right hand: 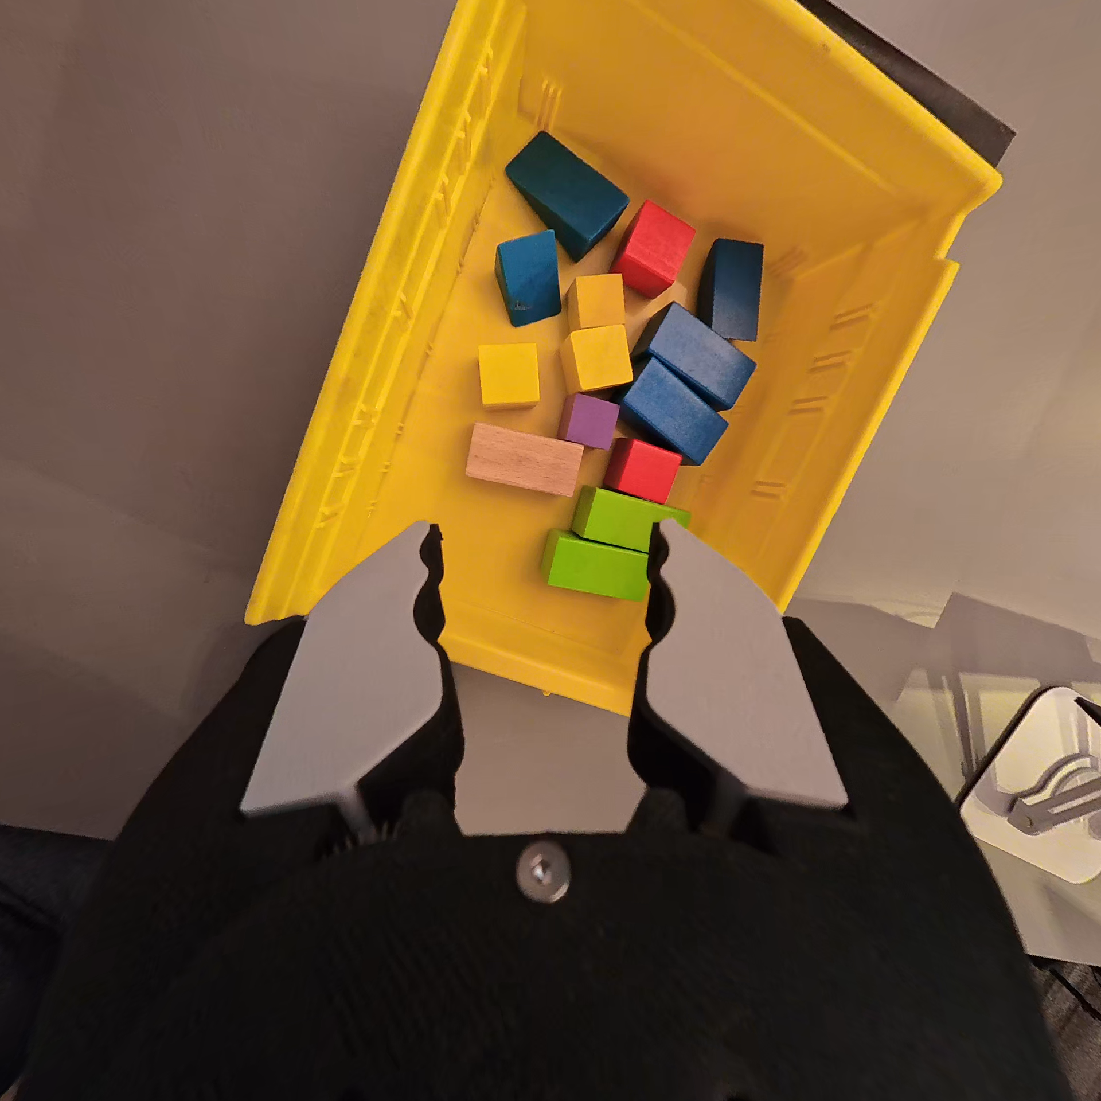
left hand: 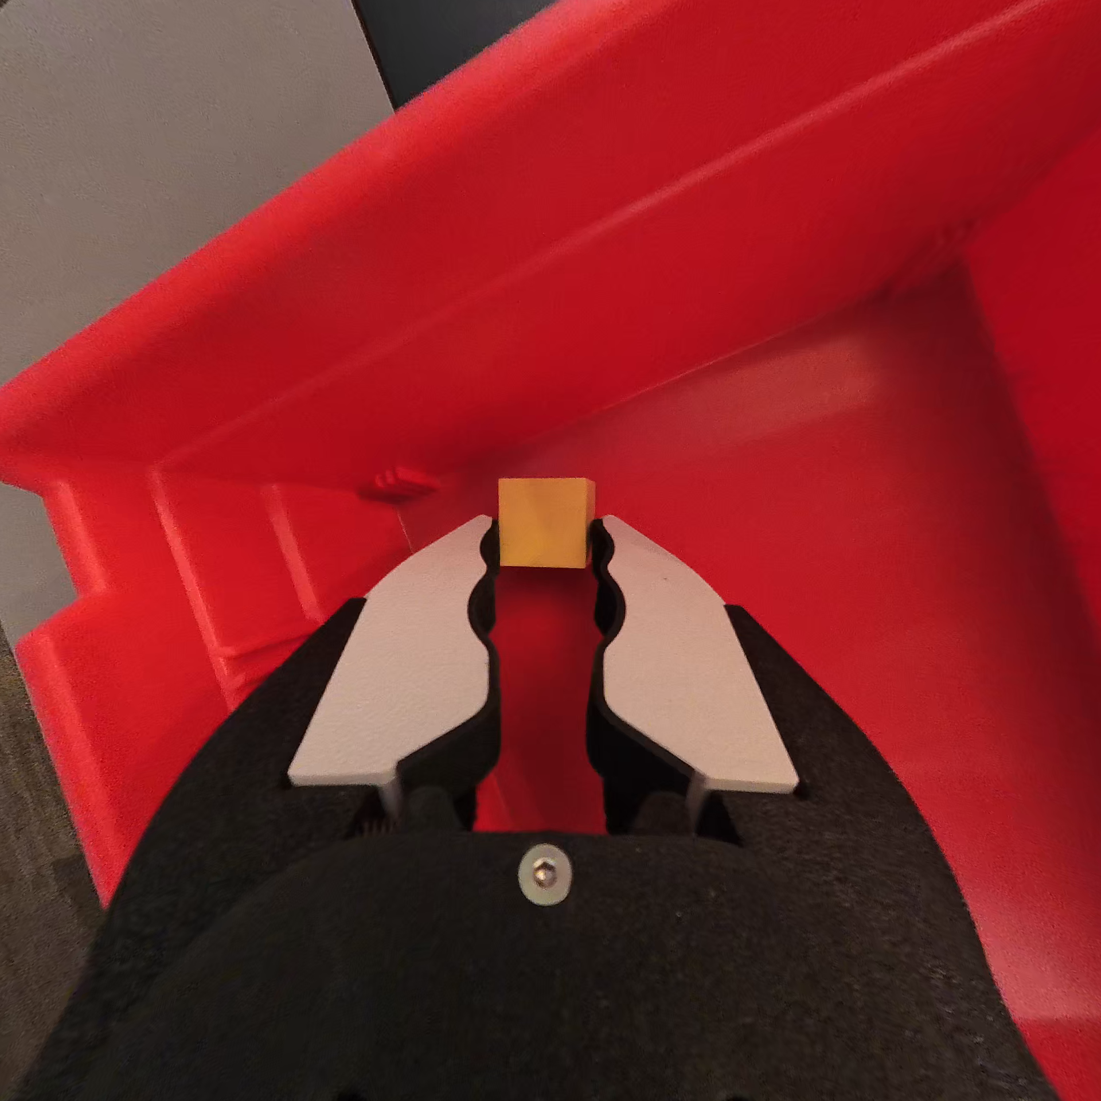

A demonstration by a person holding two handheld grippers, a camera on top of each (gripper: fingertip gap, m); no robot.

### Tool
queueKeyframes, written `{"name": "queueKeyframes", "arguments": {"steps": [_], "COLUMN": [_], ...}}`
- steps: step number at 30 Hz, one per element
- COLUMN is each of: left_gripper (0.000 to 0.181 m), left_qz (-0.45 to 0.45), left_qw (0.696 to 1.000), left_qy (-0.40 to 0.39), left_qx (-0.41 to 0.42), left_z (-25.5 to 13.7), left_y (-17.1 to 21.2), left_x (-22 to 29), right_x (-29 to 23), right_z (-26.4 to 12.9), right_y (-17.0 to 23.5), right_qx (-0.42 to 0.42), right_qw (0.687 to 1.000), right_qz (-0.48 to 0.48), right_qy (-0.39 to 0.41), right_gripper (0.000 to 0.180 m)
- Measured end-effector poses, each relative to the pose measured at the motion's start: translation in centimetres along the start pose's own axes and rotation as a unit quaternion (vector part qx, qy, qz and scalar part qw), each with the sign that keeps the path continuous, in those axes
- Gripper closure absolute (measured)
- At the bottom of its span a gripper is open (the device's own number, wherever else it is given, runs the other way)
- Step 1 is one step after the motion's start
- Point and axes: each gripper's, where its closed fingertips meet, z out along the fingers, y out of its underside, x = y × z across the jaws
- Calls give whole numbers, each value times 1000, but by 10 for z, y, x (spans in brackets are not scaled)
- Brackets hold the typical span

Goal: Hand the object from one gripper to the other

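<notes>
In the left wrist view my left gripper [left hand: 545, 530] is shut on a small yellow cube [left hand: 543, 521], held between the fingertips inside a red bin [left hand: 685, 250], just above or on its floor. In the right wrist view my right gripper [right hand: 545, 539] is open and empty, hovering over the near end of a yellow bin [right hand: 625, 77]. That bin holds several wooden blocks: yellow cubes [right hand: 508, 375], blue blocks [right hand: 673, 411], red cubes [right hand: 653, 247], a purple cube [right hand: 588, 420], green blocks [right hand: 593, 566] and a plain wooden block [right hand: 523, 459]. Neither gripper shows in the other's view.
The red bin's walls rise close on the left, far side and right of my left gripper. Both bins stand on a pale grey table [right hand: 149, 298]. A white device [right hand: 1036, 786] sits off the table's edge at lower right.
</notes>
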Motion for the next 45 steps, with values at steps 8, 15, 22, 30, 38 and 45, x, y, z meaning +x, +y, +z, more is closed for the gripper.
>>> {"name": "queueKeyframes", "arguments": {"steps": [8, 15, 22, 30, 38, 45], "left_gripper": [153, 153, 153, 153, 153, 153], "left_qz": [6, -7, 18, 5, 16, 42], "left_qw": [999, 981, 868, 698, 664, 657], "left_qy": [-14, 11, 306, 619, 678, 683], "left_qx": [35, 194, 392, 360, 314, 318], "left_z": [-26, -121, -250, -325, -328, -334], "left_y": [-16, -73, -128, -120, -111, -105], "left_x": [-4, 15, 147, 258, 298, 308], "right_x": [-1, -42, -141, -226, -246, -247], "right_z": [-9, -36, -99, -121, -140, -138], "right_y": [-5, -58, -141, -158, -152, -149], "right_qx": [17, 155, 451, 625, 683, 677], "right_qw": [1000, 983, 847, 673, 632, 633], "right_qz": [-3, -98, -273, -391, -362, -373], "right_qy": [16, -31, -64, 60, 53, 42], "right_gripper": [114, 121, 119, 116, 131, 151]}}
